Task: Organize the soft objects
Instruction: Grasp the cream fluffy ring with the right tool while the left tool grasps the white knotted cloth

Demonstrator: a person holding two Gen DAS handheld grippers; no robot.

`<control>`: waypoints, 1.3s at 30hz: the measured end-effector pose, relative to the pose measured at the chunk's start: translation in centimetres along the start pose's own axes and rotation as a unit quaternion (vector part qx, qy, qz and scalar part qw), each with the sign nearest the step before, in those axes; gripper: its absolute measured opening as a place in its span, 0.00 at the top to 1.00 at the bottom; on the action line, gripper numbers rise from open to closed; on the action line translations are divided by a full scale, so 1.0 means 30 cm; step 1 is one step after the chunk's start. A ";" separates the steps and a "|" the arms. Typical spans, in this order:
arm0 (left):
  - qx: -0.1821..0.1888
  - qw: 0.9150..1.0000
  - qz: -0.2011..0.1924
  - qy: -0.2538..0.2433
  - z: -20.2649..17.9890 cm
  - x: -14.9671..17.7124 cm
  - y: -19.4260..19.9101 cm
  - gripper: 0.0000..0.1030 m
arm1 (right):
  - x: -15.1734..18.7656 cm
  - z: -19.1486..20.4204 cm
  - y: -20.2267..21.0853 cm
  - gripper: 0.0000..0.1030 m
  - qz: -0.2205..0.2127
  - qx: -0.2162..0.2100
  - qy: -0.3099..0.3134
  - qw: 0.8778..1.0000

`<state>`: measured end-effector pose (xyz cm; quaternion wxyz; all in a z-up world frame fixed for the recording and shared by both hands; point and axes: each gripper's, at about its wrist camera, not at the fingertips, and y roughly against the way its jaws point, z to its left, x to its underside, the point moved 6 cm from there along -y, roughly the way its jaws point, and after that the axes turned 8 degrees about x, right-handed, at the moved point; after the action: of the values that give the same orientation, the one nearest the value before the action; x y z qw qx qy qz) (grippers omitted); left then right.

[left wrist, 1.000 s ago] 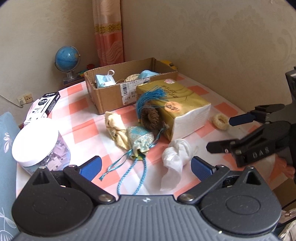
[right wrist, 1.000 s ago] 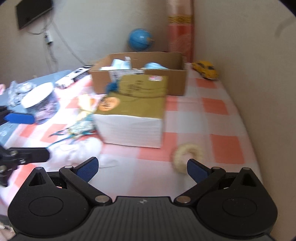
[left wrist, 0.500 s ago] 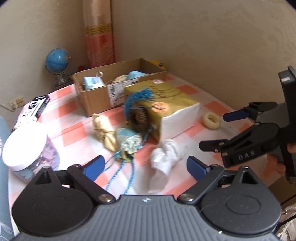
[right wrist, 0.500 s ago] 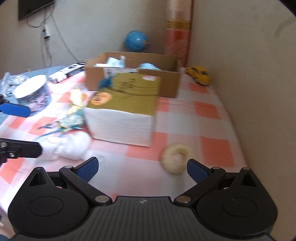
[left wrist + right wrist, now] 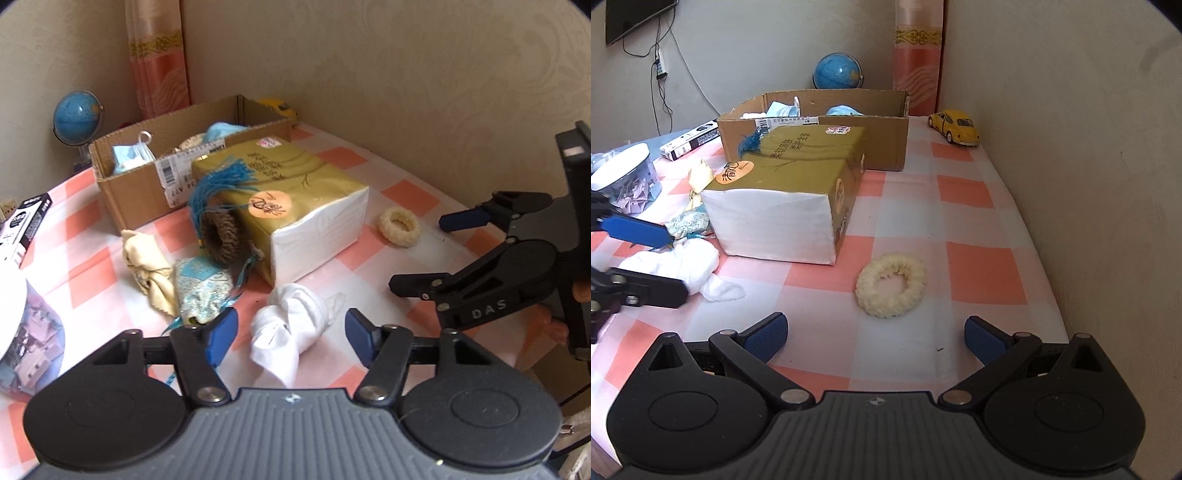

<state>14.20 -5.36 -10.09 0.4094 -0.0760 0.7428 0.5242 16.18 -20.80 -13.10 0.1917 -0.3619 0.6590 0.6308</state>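
A crumpled white cloth (image 5: 280, 343) lies on the checked tablecloth between the fingers of my left gripper (image 5: 289, 319). Its jaws are closing and the pads stand clear of the cloth on both sides. A cream knitted ring (image 5: 891, 285) lies just ahead of my right gripper (image 5: 873, 325), which is open and holds nothing. Beyond the cloth lie a blue patterned pouch (image 5: 203, 284), a yellow cloth (image 5: 147, 258) and a brown woven ring with a blue tassel (image 5: 221, 236). The cardboard box (image 5: 140, 192) at the back holds face masks.
A large gold tissue pack (image 5: 798, 166) lies in front of the box. A clear jar with a white lid (image 5: 22, 332) stands at the left. A globe (image 5: 836, 72) and a yellow toy car (image 5: 955, 125) sit at the back. The wall runs close along the right.
My left gripper has moved forward and down over the white cloth and its jaws have narrowed around it. My right gripper has come closer to the cream ring.
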 end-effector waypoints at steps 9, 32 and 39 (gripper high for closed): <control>-0.003 1.000 0.020 0.016 0.019 0.021 -0.051 0.44 | -0.002 -0.015 -0.010 0.00 -0.021 0.003 -0.005 1.000; 0.004 1.000 0.017 0.003 0.020 0.011 -0.060 0.53 | -0.080 -0.002 -0.043 0.41 -0.016 0.005 0.003 1.000; 0.015 1.000 0.022 -0.011 0.018 0.014 -0.047 0.56 | -0.083 -0.019 -0.030 0.58 -0.007 0.022 0.001 1.000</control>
<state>14.96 -5.40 -11.44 0.4071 -0.0471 0.7475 0.5228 18.59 -20.70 -11.88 0.2033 -0.3625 0.6706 0.6144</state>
